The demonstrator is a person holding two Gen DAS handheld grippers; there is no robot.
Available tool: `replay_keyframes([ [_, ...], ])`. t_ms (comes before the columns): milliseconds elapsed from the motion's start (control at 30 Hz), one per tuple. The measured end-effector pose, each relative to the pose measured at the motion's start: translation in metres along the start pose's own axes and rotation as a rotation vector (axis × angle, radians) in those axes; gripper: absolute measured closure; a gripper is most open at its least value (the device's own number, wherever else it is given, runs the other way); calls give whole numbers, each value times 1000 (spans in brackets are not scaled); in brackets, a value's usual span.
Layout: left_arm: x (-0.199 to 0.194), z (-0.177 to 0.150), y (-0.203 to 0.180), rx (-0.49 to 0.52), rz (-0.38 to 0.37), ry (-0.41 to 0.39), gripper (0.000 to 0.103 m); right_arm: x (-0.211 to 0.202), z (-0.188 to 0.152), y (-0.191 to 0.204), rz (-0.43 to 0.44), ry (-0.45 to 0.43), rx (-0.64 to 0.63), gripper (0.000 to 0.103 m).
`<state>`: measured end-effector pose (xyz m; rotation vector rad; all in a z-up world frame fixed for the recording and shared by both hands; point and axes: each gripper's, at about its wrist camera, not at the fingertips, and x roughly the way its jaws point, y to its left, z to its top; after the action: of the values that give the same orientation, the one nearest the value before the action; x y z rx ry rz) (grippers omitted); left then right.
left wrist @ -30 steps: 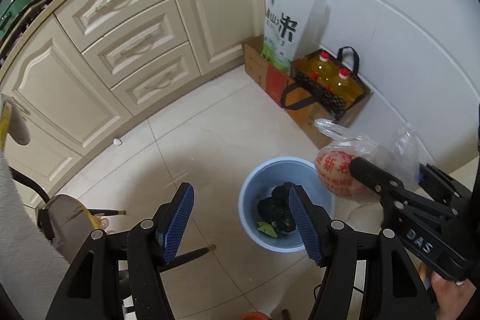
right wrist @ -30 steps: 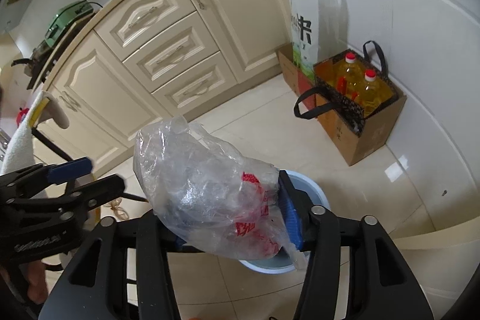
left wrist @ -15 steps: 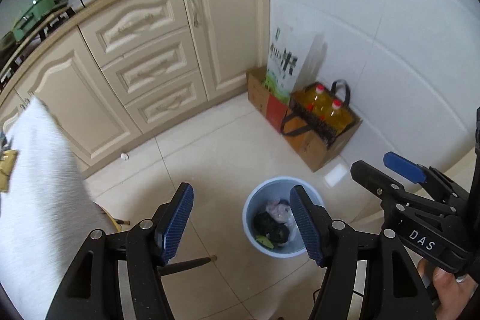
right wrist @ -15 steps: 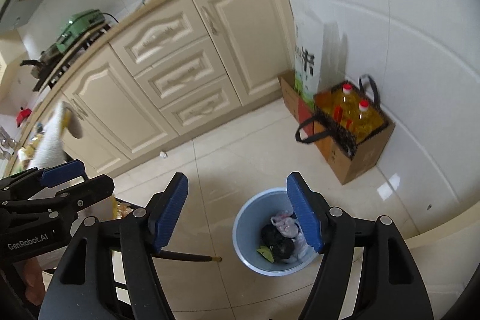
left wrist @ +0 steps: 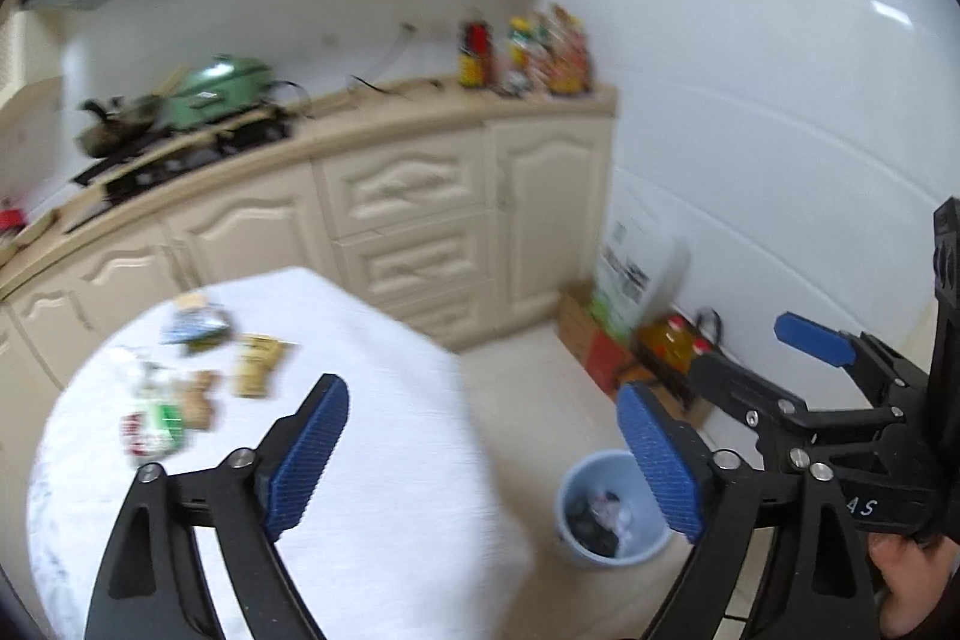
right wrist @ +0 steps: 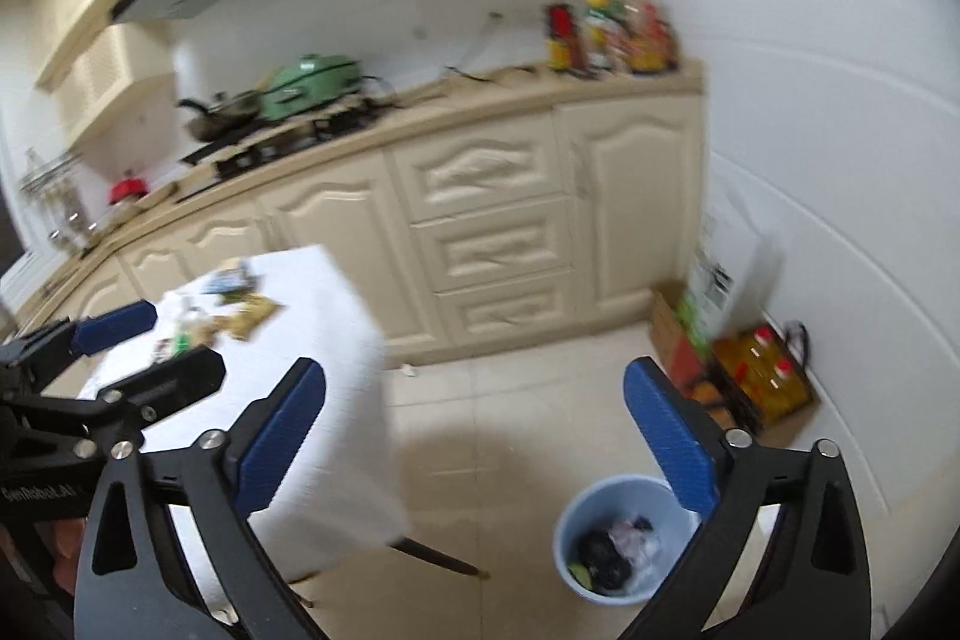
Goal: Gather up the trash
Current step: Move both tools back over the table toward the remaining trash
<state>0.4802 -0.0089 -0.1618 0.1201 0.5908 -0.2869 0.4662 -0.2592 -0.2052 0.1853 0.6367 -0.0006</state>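
1. Both cameras have swung up and away from the floor since the earlier frames: the crumpled plastic bag that the right tongs point(right wrist: 474, 436) carried a second ago now lies in the blue bin point(right wrist: 624, 544), and the view now takes in the white-clothed surface point(left wrist: 384, 400) and the kitchen cabinets point(right wrist: 480, 232) behind it.

2. Judging by this, one drop-off is finished and the step in hand is the return to the surface for the next piece of trash.

3. Remaining trash sits on the far left part of the surface: a cluster of wrappers and packets point(left wrist: 192, 376), blurred by motion, so I cannot tell the single pieces apart. In the right wrist view the same cluster point(right wrist: 234, 310) lies beyond the left tongs.

4. Left tongs point(left wrist: 480, 454) are spread wide, their blue pads well apart, holding and touching nothing; they hang over the near part of the surface.

5. Right tongs are likewise wide apart and empty, hovering between the surface's edge and the bin.

6. Next move, as I judge it, calls for reaching forward and left over the cloth, lowering onto one wrapper and closing on it alone, without bunching the cloth.

7. Bin stands on the floor to the right of the surface, near the carton with oil bottles point(right wrist: 762, 376).
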Motion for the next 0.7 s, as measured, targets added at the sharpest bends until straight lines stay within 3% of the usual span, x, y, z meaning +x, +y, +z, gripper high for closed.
replay_keyframes([
  [200, -42, -21, 93, -74, 151, -44, 8, 26, 12, 87, 80, 21, -110, 0],
  [333, -40, -39, 158, -145, 259, -4, 4, 55, 15, 127, 108, 66, -160, 0],
  [500, -8, -64, 234, -274, 280, 140, 4, 97, 16, 167, 104, 122, -211, 0],
  [700, 49, -88, 274, -385, 222, 291, 4, 155, 10, 200, 105, 215, -237, 0],
])
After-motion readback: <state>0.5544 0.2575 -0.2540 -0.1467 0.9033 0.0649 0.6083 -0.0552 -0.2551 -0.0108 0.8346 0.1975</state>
